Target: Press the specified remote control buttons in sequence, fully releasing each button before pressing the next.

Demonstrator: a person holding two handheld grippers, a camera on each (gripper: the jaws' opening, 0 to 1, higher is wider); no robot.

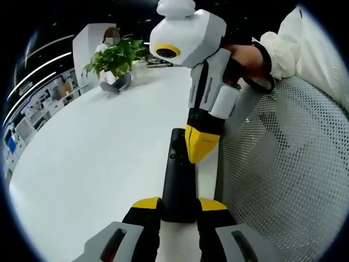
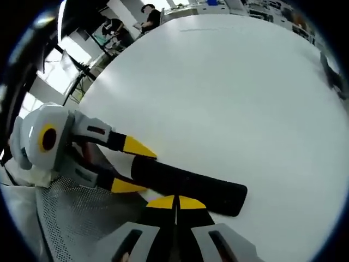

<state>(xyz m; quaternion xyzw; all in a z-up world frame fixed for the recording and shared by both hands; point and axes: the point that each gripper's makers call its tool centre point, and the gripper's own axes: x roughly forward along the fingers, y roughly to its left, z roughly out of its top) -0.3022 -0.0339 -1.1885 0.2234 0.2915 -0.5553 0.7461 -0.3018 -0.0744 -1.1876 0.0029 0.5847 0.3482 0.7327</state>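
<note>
A long black remote control [image 1: 177, 174] sticks out over the white table [image 1: 98, 153], and my left gripper [image 1: 179, 204] is shut on its near end, a yellow tip on each side. My right gripper [image 1: 200, 150] comes down from the upper right with its yellow tips shut together, touching the remote's right edge near the buttons. In the right gripper view, the right gripper [image 2: 176, 203] points its shut tips at the remote [image 2: 207, 191]. The left gripper [image 2: 133, 166] clamps the remote's left end there. I cannot tell whether a button is pressed down.
A grey mesh chair back [image 1: 283, 174] stands close beside the table edge. A hand in a white sleeve [image 1: 294, 43] holds the right gripper. A potted green plant [image 1: 117, 57] sits at the table's far end with a seated person [image 1: 112, 41] behind it.
</note>
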